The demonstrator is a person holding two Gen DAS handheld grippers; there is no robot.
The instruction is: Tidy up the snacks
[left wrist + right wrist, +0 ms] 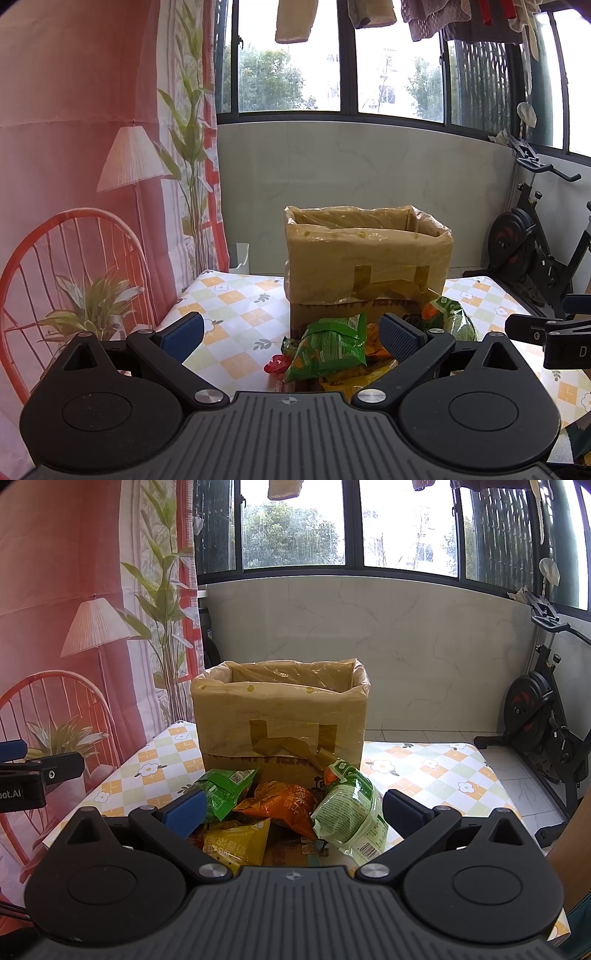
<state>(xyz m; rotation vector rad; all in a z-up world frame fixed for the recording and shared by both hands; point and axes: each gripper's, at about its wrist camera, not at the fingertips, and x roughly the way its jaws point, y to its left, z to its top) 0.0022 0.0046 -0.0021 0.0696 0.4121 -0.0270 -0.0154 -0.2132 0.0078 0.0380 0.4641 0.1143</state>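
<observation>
A brown cardboard box (367, 258) (280, 723), lined with clear plastic and open at the top, stands on the checked tablecloth. A heap of snack packets lies in front of it: a green packet (325, 347) (221, 794), an orange packet (284, 805), a pale green packet (351, 812), a yellow packet (236, 842) and a small red piece (273, 365). My left gripper (291, 332) hovers open just short of the heap, nothing between its blue pads. My right gripper (293, 810) is open too, its fingers standing on either side of the heap.
The table (443, 771) has a flower-and-check cloth. An exercise bike (532, 251) (543, 709) stands on the floor to the right. A printed red backdrop (74, 184) hangs at the left. A white cup-like holder (240, 256) sits at the table's far left corner.
</observation>
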